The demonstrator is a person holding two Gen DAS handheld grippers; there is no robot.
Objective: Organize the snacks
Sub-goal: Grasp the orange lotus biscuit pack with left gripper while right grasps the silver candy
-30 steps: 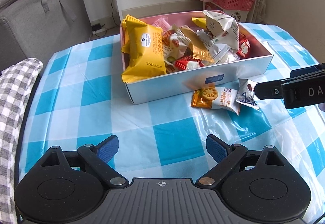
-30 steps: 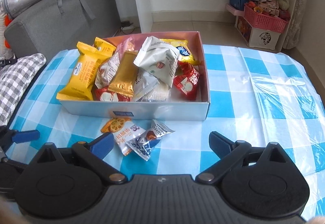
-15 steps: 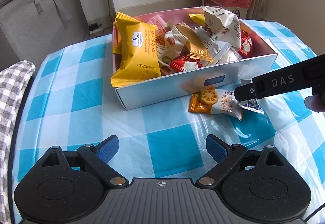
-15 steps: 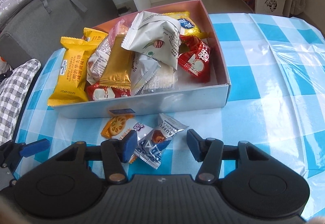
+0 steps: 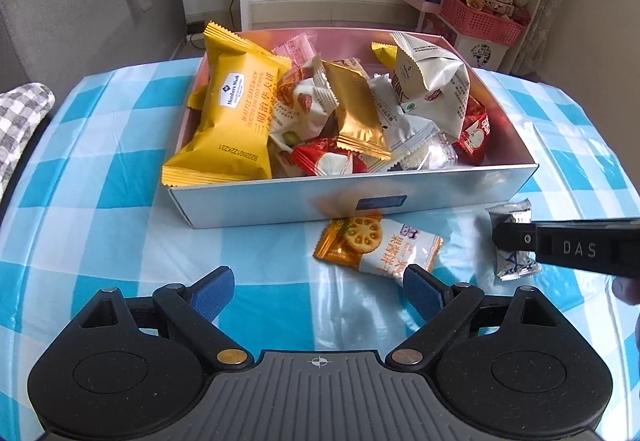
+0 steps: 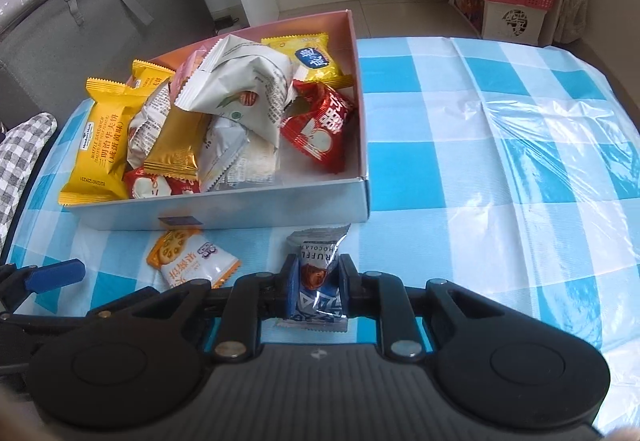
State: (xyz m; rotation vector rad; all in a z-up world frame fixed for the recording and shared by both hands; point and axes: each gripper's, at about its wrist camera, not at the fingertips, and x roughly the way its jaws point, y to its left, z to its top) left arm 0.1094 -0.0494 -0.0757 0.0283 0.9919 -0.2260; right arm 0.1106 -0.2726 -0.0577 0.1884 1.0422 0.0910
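Note:
A white box [image 5: 280, 201] [image 6: 240, 209] full of several snack packets stands on the blue-checked table. In front of it lie an orange-and-white cracker packet [image 5: 378, 247] [image 6: 192, 259] and a silver-blue truffle chocolate packet [image 6: 318, 273] [image 5: 514, 241]. My right gripper [image 6: 316, 291] is shut on the truffle packet, its pads squeezing both sides. It shows side-on in the left wrist view [image 5: 560, 247]. My left gripper [image 5: 318, 289] is open and empty, just short of the cracker packet, with its right fingertip [image 5: 420, 287] near the packet's corner.
The checked tablecloth [image 6: 500, 161] has a glossy plastic cover on the right. A grey sofa [image 5: 80, 1] and a checked cushion [image 5: 20, 121] stand to the left. White shelves and red baskets [image 5: 480, 21] stand behind the table.
My right gripper closed onto the truffle packet, which now stands apart from the cracker packet. My left gripper moved forward and right toward the cracker packet, staying open.

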